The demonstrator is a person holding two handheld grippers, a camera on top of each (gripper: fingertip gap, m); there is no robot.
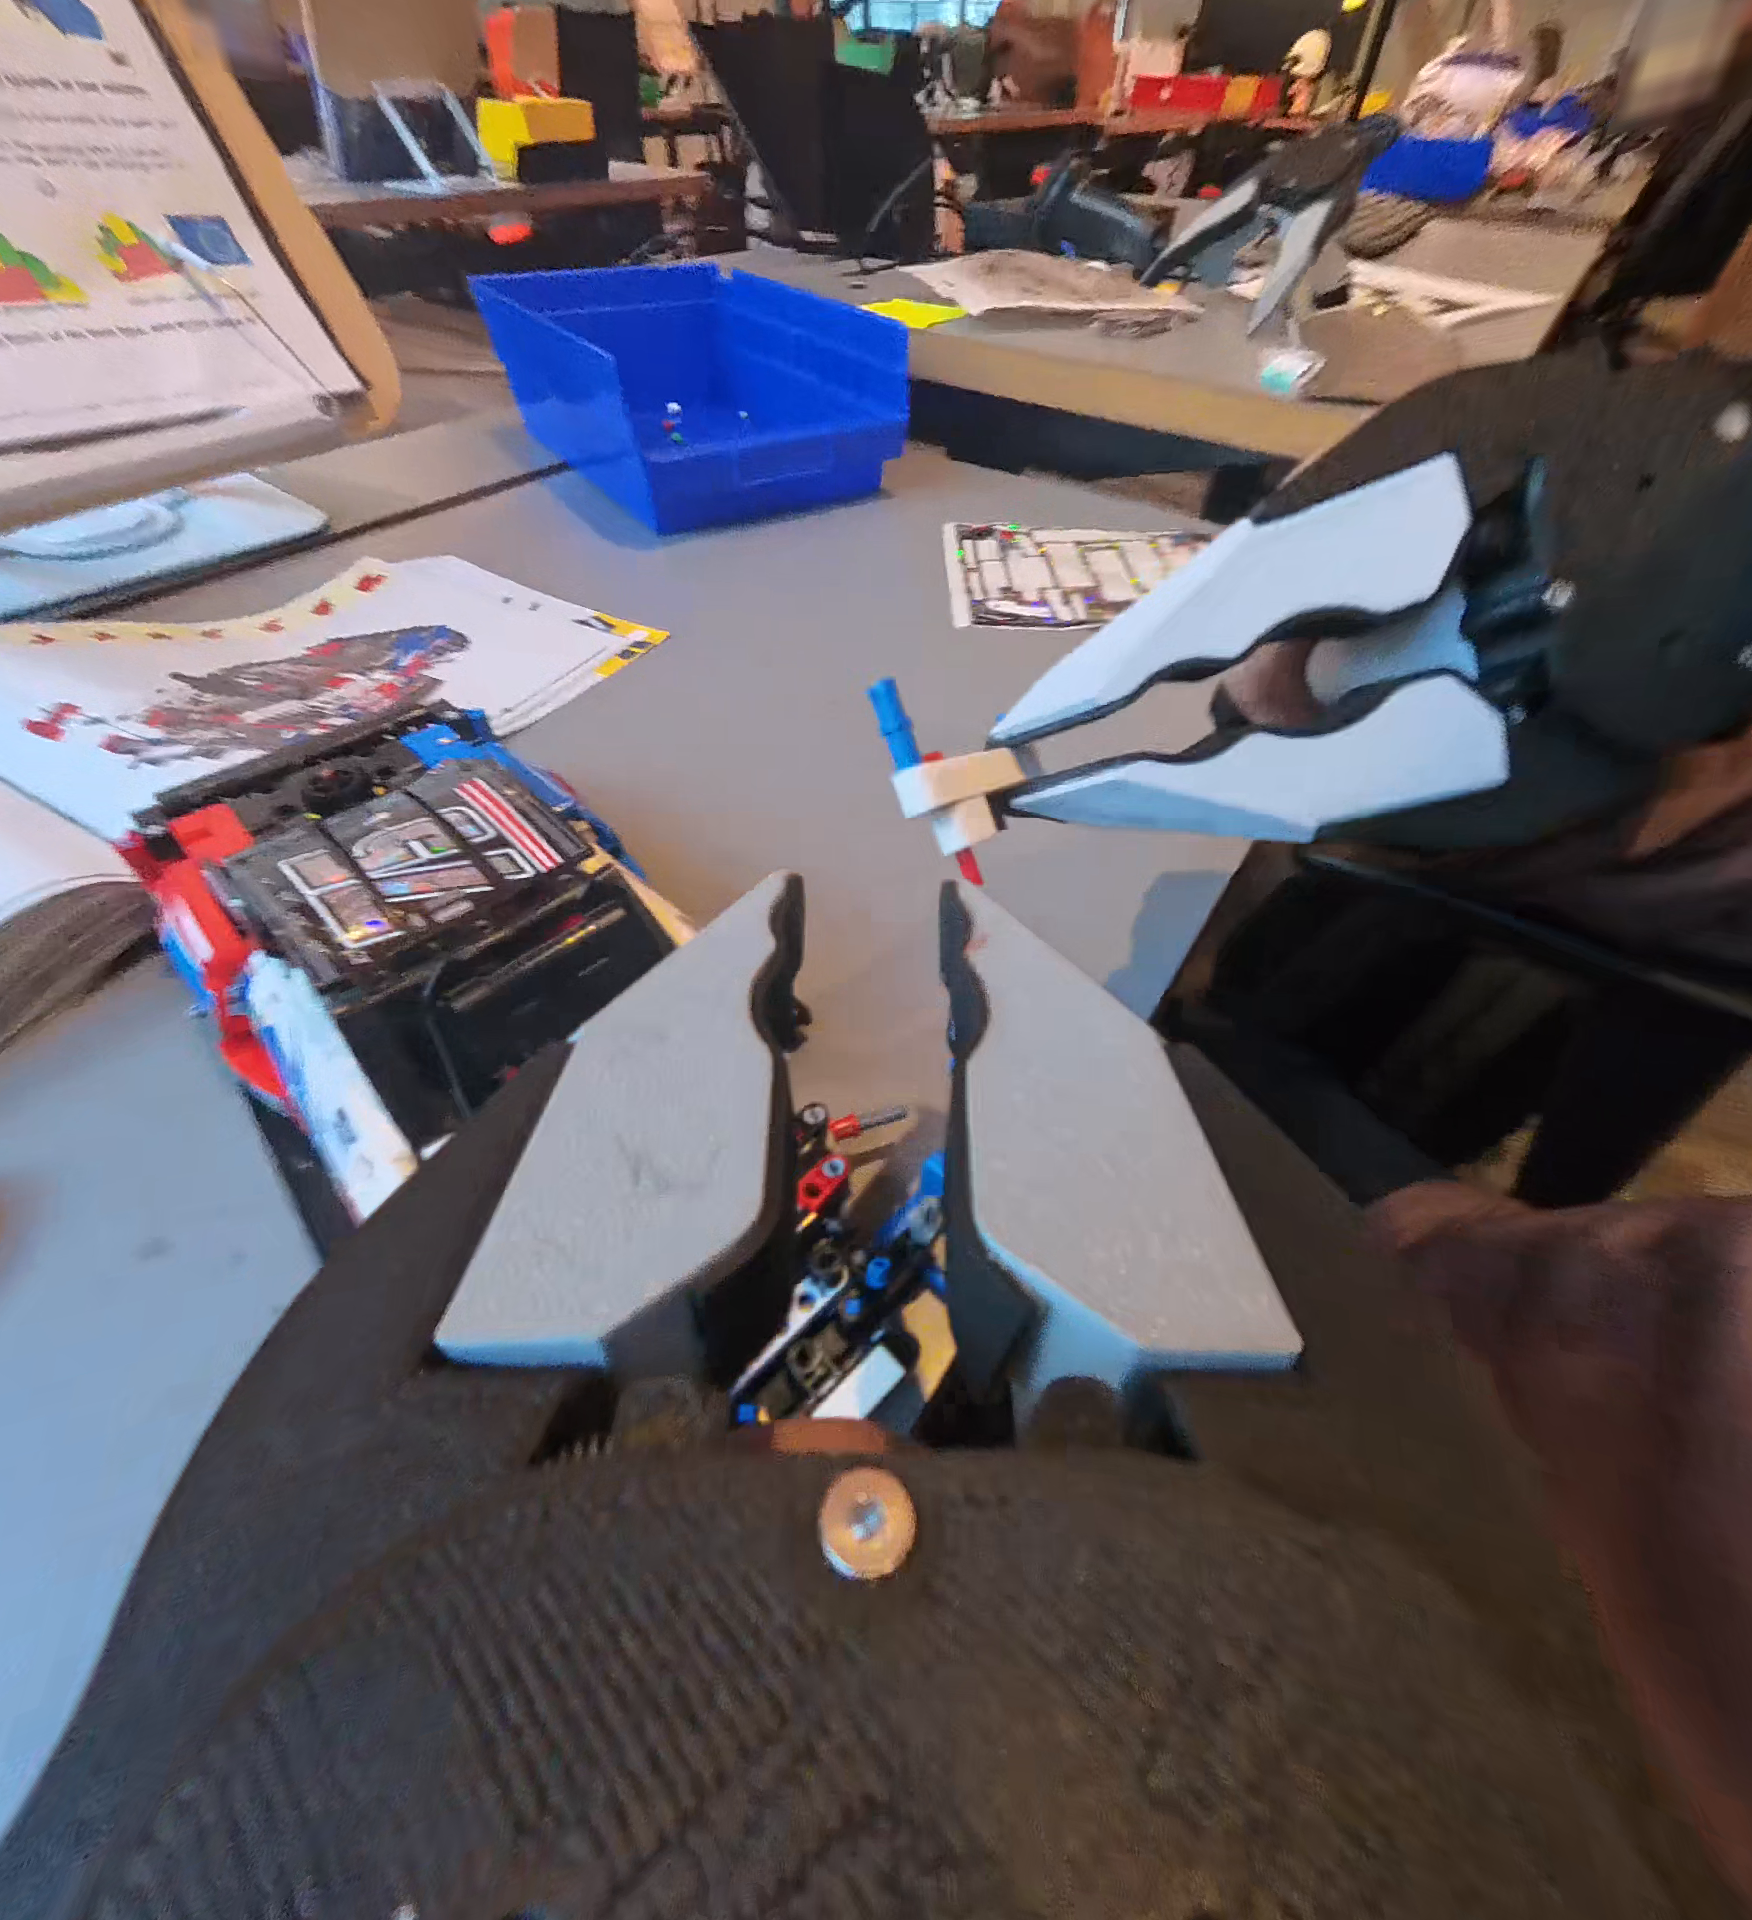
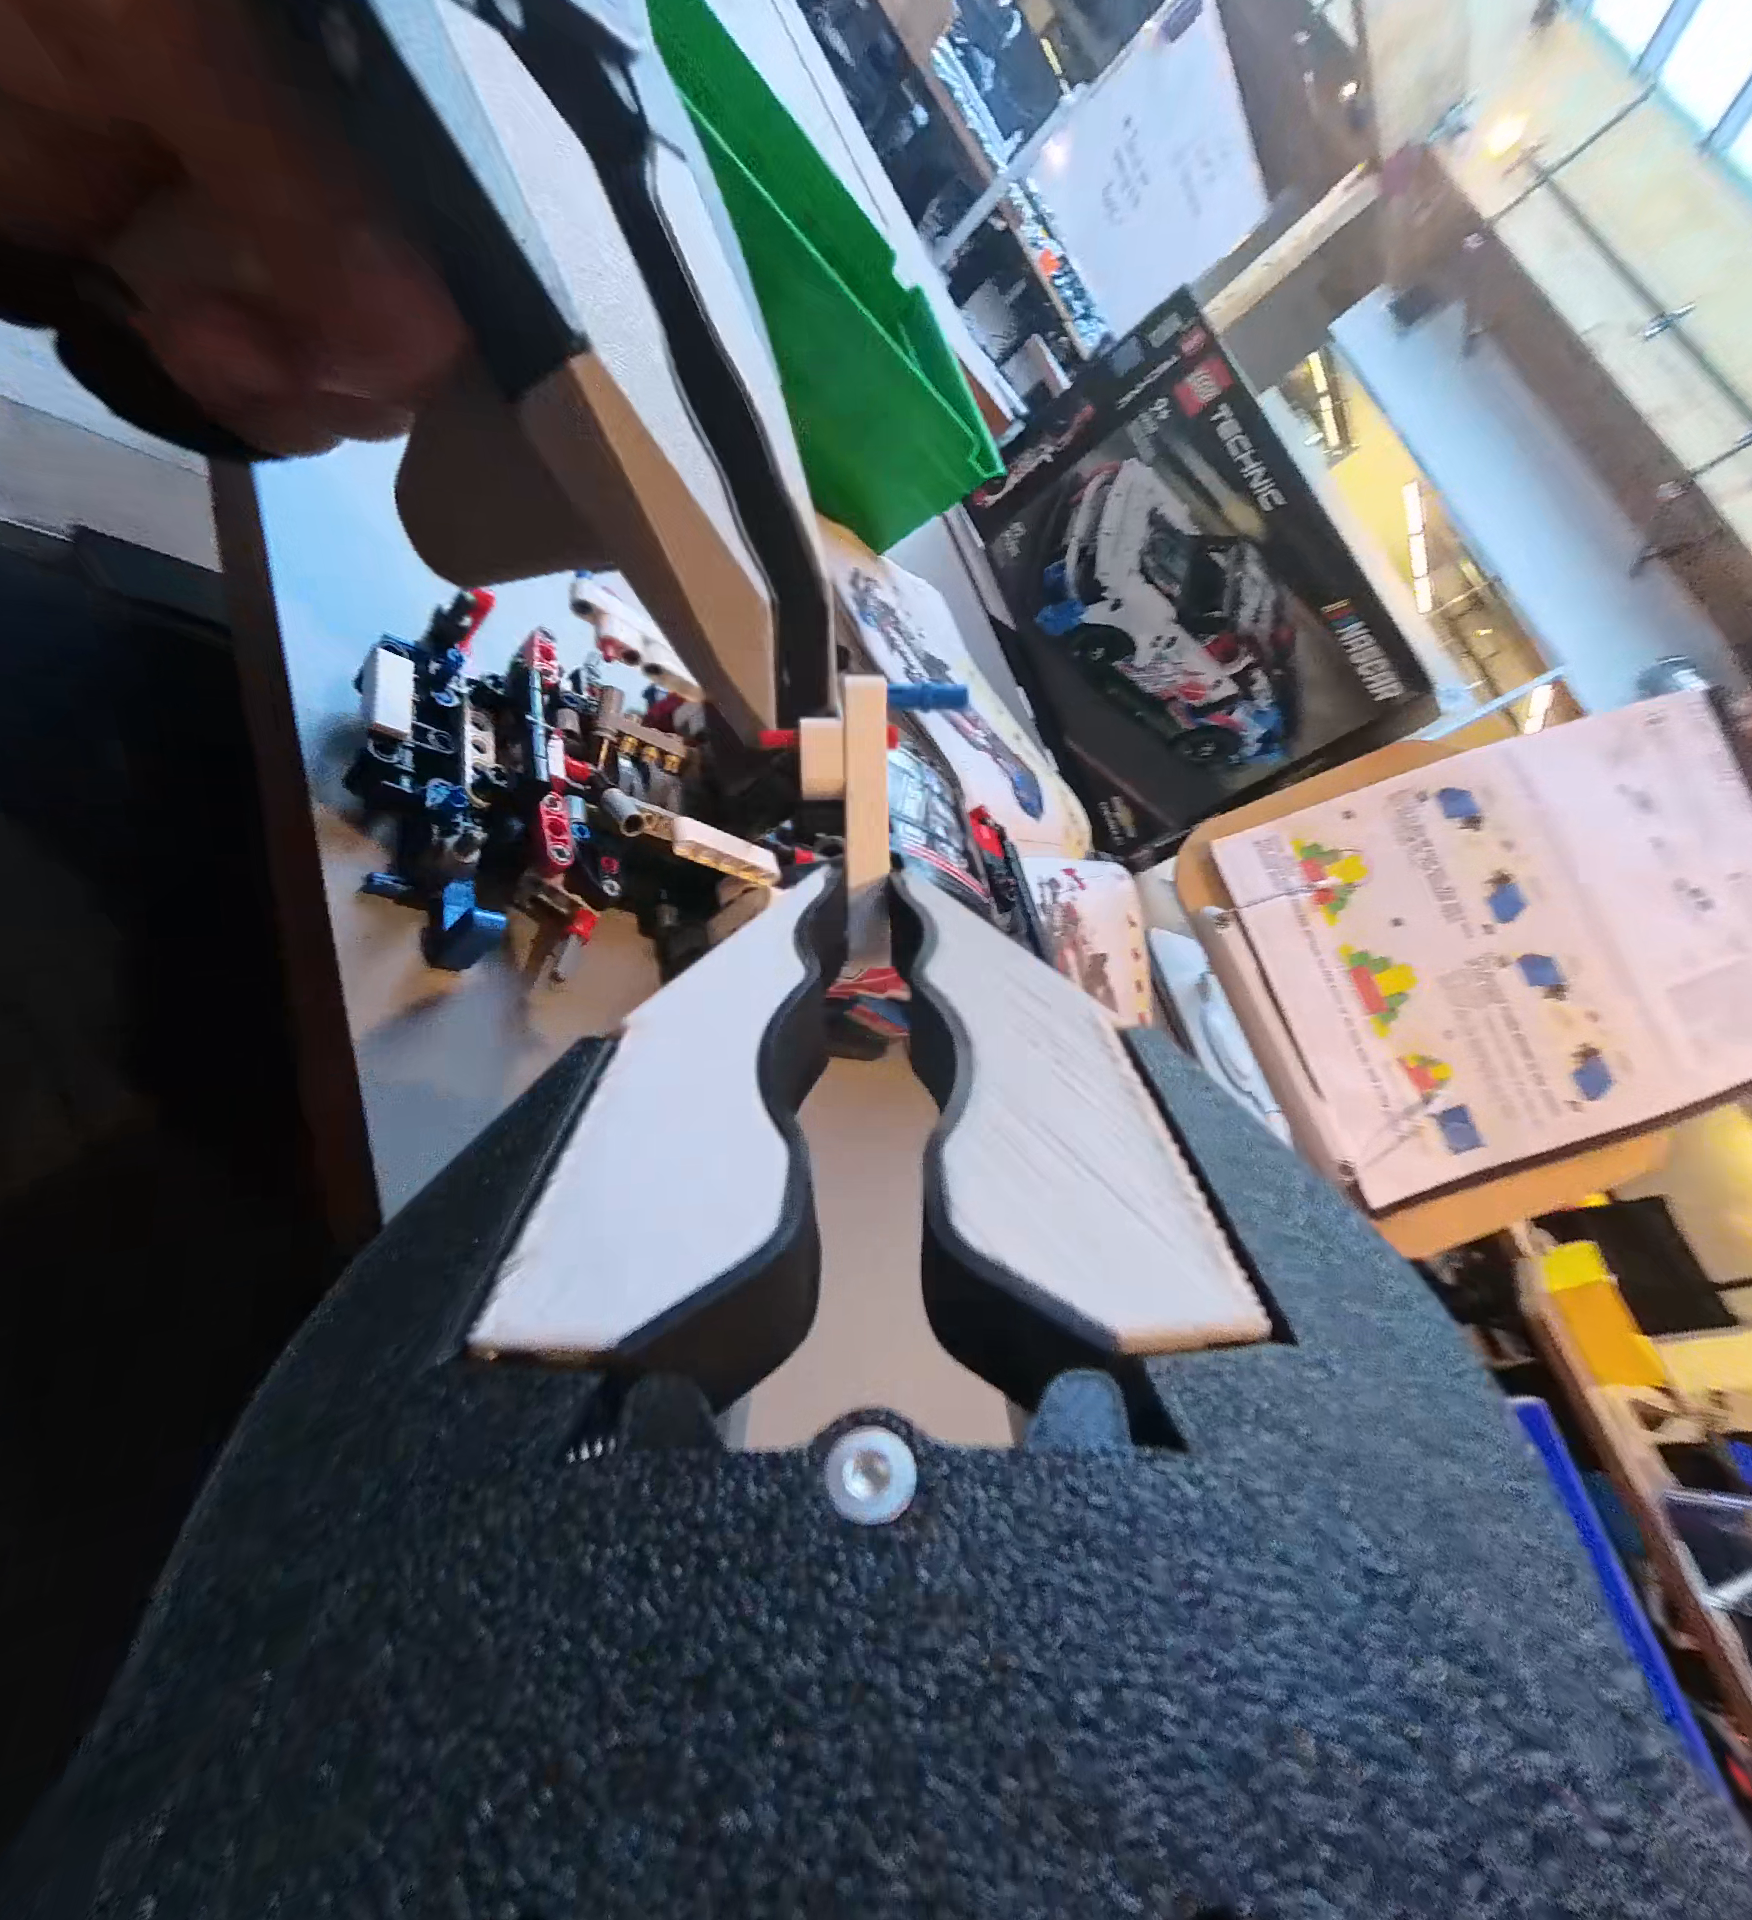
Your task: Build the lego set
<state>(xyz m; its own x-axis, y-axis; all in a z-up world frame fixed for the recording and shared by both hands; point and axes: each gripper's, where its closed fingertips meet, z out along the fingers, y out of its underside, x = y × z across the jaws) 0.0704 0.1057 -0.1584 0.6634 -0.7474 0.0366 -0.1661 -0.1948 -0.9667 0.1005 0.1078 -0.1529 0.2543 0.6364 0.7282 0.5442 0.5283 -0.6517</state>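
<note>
The right tongs (image 1: pixel 997 784) are clenched on a small white Lego beam assembly (image 1: pixel 955 795) with a blue pin (image 1: pixel 893 722) and a red axle (image 1: pixel 968 862) through it, held in the air just ahead of the left tongs (image 1: pixel 872 904), which stand released with nothing between their tips. Left of the left tongs sits the half-built Lego car (image 1: pixel 394 883) on the grey table (image 1: pixel 778 644), beside an open instruction booklet (image 1: pixel 259 665). Farther ahead is a blue bin (image 1: pixel 706 395). Below the left tongs lies a heap of loose Lego parts (image 2: pixel 498 790).
</note>
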